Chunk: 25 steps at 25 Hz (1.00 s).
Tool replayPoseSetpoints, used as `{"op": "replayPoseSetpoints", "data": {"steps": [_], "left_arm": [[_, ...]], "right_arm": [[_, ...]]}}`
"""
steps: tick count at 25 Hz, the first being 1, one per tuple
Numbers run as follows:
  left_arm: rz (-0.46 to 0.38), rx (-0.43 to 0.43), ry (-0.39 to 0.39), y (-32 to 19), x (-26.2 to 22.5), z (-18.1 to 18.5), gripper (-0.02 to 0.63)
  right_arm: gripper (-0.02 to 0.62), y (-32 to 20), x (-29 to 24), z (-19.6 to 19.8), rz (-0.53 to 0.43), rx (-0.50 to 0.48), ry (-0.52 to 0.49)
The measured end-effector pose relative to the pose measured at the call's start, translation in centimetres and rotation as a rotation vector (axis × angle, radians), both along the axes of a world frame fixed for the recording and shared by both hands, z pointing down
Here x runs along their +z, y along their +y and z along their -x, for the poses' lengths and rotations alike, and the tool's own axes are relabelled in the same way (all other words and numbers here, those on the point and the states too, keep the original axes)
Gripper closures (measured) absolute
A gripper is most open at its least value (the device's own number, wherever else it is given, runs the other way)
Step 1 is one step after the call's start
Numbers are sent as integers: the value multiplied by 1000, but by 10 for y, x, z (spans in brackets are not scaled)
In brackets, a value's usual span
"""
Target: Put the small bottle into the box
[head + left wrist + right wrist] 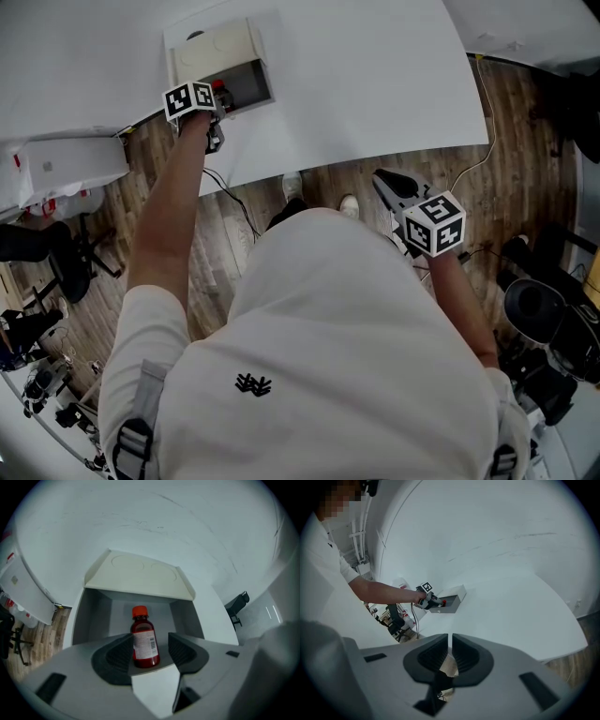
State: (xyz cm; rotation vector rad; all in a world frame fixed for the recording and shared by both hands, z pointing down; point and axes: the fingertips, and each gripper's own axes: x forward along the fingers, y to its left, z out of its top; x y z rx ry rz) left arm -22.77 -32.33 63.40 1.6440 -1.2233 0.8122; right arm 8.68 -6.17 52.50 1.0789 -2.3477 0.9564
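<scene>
Small bottle (143,641), dark red with an orange-red cap, sits inside the open box (93,616), its label facing out and the pale lid folded back behind it. The box rests on the white table (375,94) near its edge. The left gripper (151,644) reaches into the box's mouth, with its fingers spread wide on either side of the bottle, not squeezing it. The right gripper (451,641) is held well away from the box, off the table's near edge above the wooden floor (234,234). Its fingers are drawn almost together with nothing between them.
</scene>
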Motion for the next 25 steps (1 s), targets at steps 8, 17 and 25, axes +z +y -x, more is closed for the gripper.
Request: {"op": "replayPoseSetpoints", "data": {"steps": [8, 17, 25], "left_arm": [[-1, 2, 17, 3, 1, 2, 368], [-16, 10, 20, 5, -5, 0, 368], [-67, 18, 12, 14, -21, 0, 368]], "right_arm": [[566, -5, -1, 4, 5, -15, 10], [566, -10, -1, 12, 15, -47, 21], [571, -14, 0, 18, 45, -60, 6]]}}
